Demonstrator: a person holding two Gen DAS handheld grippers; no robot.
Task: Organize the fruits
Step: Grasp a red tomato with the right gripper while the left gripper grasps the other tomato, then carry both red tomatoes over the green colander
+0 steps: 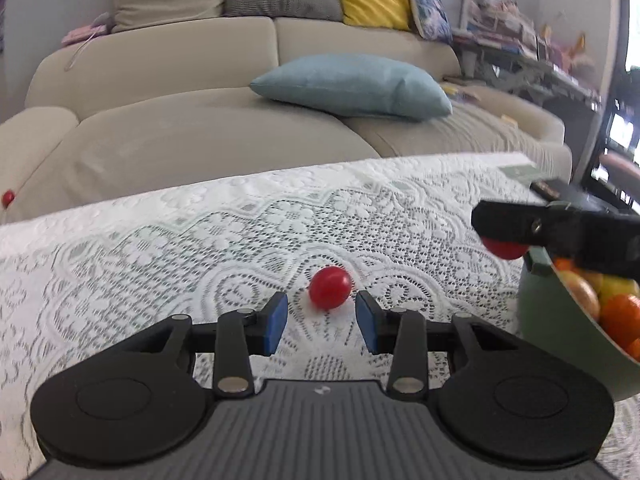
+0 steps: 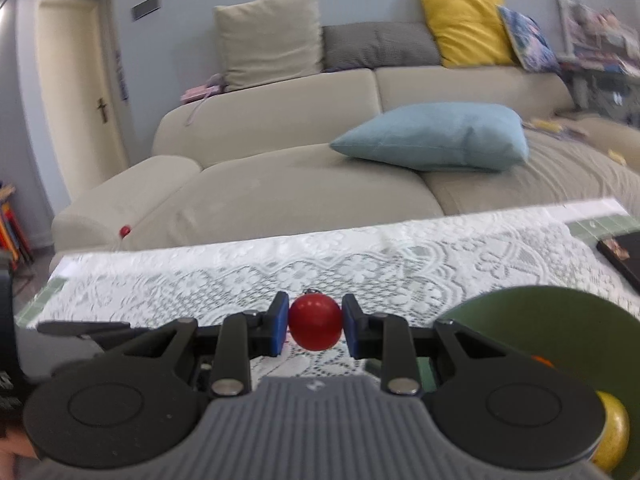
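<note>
Two handheld tongs work over a desk (image 1: 160, 248) covered in white lace, with a beige sofa (image 1: 180, 120) behind it. The left tongs (image 1: 321, 322) hang just above the cloth, their blue pads partly open and holding nothing; a small red cherry tomato (image 1: 330, 287) lies on the lace just beyond the gap, at twelve o'clock from the tips. The right tongs (image 2: 315, 330) are clamped tight on a second red cherry tomato (image 2: 315, 327), lifted clear of the cloth. A green bowl (image 2: 560, 320) sits at three o'clock from them, holding orange and yellow fruit (image 1: 620, 316). Another small red fruit (image 2: 126, 231) rests on the sofa.
</note>
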